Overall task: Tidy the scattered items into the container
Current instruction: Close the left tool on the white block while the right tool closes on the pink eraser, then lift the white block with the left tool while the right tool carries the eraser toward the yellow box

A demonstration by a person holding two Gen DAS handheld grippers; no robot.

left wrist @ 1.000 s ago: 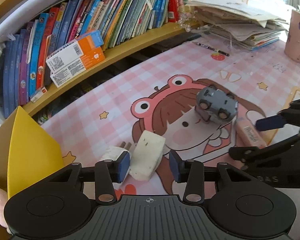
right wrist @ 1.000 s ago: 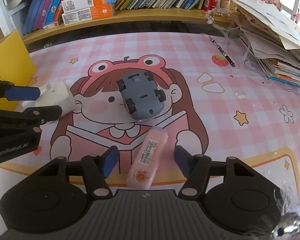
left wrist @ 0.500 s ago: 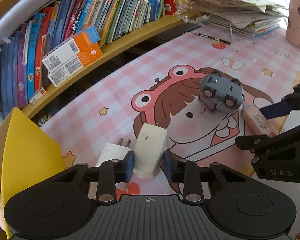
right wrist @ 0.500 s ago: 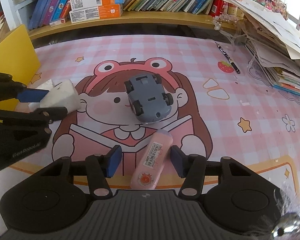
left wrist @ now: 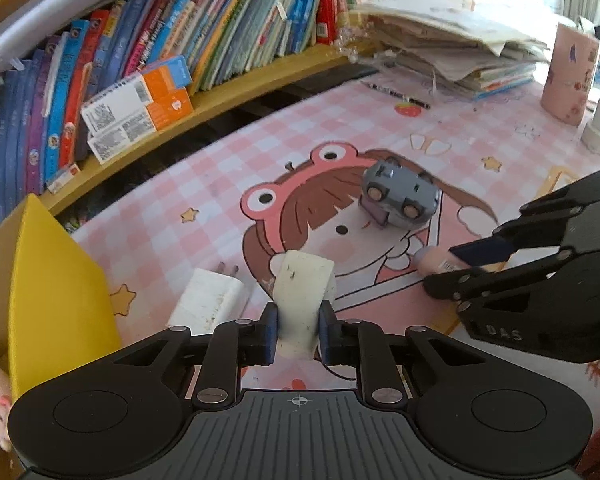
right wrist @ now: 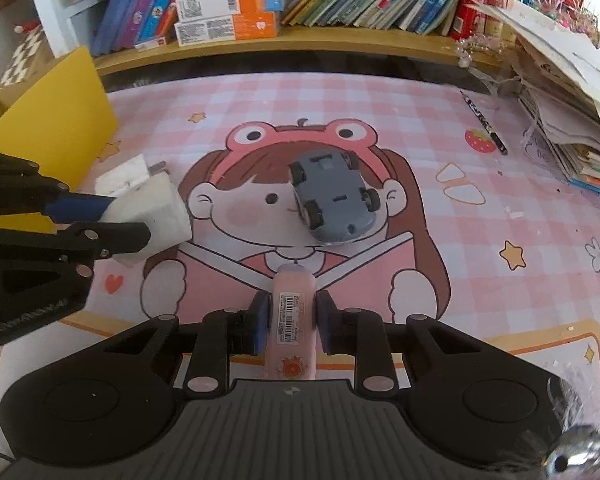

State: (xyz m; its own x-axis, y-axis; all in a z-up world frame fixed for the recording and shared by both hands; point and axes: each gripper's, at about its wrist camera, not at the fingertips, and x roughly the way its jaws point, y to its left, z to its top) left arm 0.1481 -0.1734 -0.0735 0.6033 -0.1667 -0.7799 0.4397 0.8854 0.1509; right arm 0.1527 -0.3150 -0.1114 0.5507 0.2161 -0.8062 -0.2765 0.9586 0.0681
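My left gripper (left wrist: 299,330) is shut on a white eraser block (left wrist: 305,292), held just above the pink cartoon mat; the block also shows in the right wrist view (right wrist: 160,210). Pinched between the blue pads of my right gripper (right wrist: 291,322) is a pink tube with a barcode label (right wrist: 293,320), so that gripper is shut on it. A grey toy car (right wrist: 332,200) lies upside down mid-mat, ahead of the right gripper. A white plug adapter (left wrist: 210,302) lies left of the eraser. The yellow container (left wrist: 48,292) stands at the left edge.
A shelf of upright books (left wrist: 172,48) and orange-white boxes (left wrist: 140,100) runs along the back. A pile of papers (left wrist: 452,56) and a pink cup (left wrist: 570,76) sit at the far right. A black pen (right wrist: 486,122) lies near a strawberry print.
Both grippers went from open to shut: the left closed on the eraser and lifted it slightly, and the right closed on the pink tube.
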